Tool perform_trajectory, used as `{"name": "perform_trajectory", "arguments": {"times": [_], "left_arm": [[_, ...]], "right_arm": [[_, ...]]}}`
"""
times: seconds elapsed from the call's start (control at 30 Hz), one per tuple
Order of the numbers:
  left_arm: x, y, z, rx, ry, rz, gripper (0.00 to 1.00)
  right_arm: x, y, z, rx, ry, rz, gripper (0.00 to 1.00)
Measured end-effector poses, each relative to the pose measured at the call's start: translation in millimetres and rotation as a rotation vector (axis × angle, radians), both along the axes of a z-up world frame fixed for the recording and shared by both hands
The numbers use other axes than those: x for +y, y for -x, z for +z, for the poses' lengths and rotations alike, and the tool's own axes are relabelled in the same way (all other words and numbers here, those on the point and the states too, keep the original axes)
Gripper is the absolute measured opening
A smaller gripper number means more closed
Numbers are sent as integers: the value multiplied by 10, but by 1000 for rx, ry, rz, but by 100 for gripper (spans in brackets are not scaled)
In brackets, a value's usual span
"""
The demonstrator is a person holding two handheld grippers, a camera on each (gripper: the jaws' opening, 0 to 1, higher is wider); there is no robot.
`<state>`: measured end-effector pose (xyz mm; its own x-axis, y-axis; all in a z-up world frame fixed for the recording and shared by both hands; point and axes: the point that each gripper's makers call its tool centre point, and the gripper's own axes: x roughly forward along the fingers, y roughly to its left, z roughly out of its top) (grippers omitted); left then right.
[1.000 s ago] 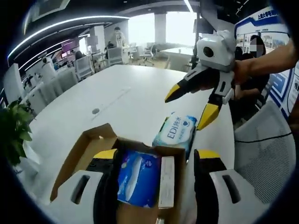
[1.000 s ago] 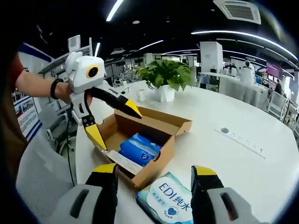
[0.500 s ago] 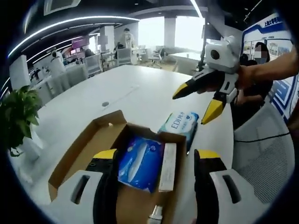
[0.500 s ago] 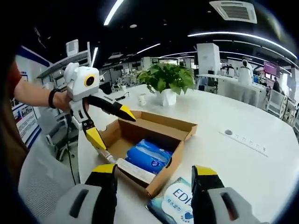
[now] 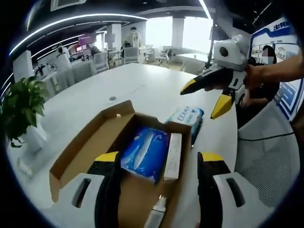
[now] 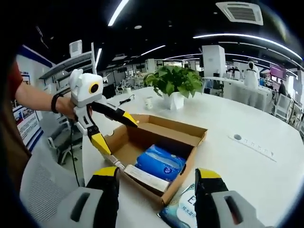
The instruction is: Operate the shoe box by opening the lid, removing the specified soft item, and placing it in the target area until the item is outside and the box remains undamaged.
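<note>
The box [image 5: 90, 156] is sitting open on the white table [image 5: 118, 90], its lid [image 5: 76, 147] folded out flat toward 9 o'clock in the left gripper view. Inside it a blue pack [image 5: 145, 152] is lying against the far end, with a slim white carton [image 5: 173, 154] just beside it at 3 o'clock. A wipes pack [image 5: 187, 116] is lying on the table outside the box, touching or just beside its far corner at 1 o'clock.

The left gripper [image 5: 154, 164] is hovering over the box with its jaws spread wide, gripping nothing. In the right gripper view it [image 6: 114, 130] is hanging above the box's [image 6: 156, 142] near-left end, jaws parted.

The right gripper [image 6: 156, 178] is released too, its jaws standing apart over the box edge and the wipes pack [image 6: 183, 211] at 6 o'clock. From the left gripper view it [image 5: 209, 97] is floating at 2 o'clock above the wipes pack, jaws splayed.

A potted plant [image 6: 173, 85] is standing on the table beyond the box at 12 o'clock.
</note>
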<state>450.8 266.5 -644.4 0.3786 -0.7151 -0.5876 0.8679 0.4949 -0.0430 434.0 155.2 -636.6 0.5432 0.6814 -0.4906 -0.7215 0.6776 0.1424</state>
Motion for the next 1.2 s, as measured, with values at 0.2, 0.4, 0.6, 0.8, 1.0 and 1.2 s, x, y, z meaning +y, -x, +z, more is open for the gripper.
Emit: {"name": "perform_trajectory", "arguments": {"times": [0.2,0.4,0.6,0.8,1.0,1.2], "left_arm": [[43,18,-18,0,-2,10,66],[82,-50,-86,7,-26,15,66],[73,-177,-210,-7,-117,-34,65],[4,-275,-375,-4,-207,-94,65],[-77,-338,-502,5,-260,-145,64],[-132,-387,-628,9,-307,-181,63]], "right_arm": [[-23,28,-16,4,5,-4,62],[-20,58,-27,6,15,-2,62],[24,116,-40,8,17,4,62],[83,168,-30,11,9,1,62],[76,179,-48,13,16,-3,62],[105,168,-65,19,14,-2,62]]}}
